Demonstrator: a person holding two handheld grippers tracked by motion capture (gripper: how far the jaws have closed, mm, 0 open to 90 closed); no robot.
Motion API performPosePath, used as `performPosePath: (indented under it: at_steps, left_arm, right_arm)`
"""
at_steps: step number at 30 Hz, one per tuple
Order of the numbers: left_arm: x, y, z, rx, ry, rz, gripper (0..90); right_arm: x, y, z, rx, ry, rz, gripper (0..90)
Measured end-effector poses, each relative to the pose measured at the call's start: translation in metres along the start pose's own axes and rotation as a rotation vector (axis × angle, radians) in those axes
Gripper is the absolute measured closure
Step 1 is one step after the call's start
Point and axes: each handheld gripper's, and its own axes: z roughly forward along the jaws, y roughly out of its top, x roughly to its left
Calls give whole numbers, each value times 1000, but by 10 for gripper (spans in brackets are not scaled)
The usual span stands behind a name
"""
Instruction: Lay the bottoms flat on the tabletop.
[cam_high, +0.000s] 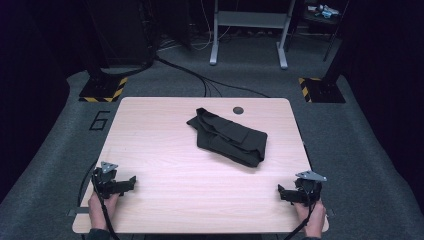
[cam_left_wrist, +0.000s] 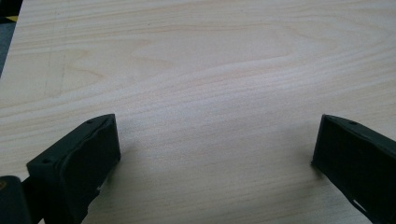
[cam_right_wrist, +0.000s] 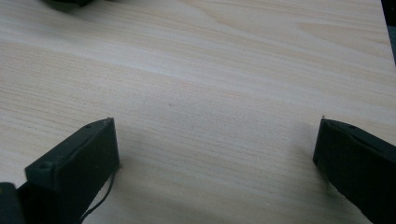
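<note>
folded dark cloth lies mid-table, toward the far edge, well apart from both tongs.
long axis slants far-left to near-right; right gripper slightly nearer than left gripper; both gape wide, empty, at the table's near corners.

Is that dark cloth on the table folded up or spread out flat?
Folded. The dark cloth lies as a compact, layered bundle with visible creases and overlapping edges, covering a small patch of the table.

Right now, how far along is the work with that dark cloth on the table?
Nothing looks done: the dark cloth lies loosely bunched mid-table, untouched. Nothing is in hand: the left gripper and right gripper rest open at the near corners of the table, jaws wide apart. Reaching and handling the cloth all remain.
</note>
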Motion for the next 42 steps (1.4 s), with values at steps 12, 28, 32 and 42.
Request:
performPosePath:
  at_steps: [12, 28, 32, 42]
  left_arm:
    - [0, 0, 0, 3, 0, 6, 3]
    - [0, 0, 0, 10, -3, 6, 4]
    - [0, 0, 0, 9, -7, 6, 5]
    - [0, 0, 0, 8, -7, 5, 5]
  right_arm:
    - [-1, 0, 0, 1, -1, -8, 0]
    - [-2, 6, -3, -8, 18, 43, 0]
    - [4, 12, -7, -31, 45, 42, 0]
    - [35, 55, -13, -64, 123, -34, 0]
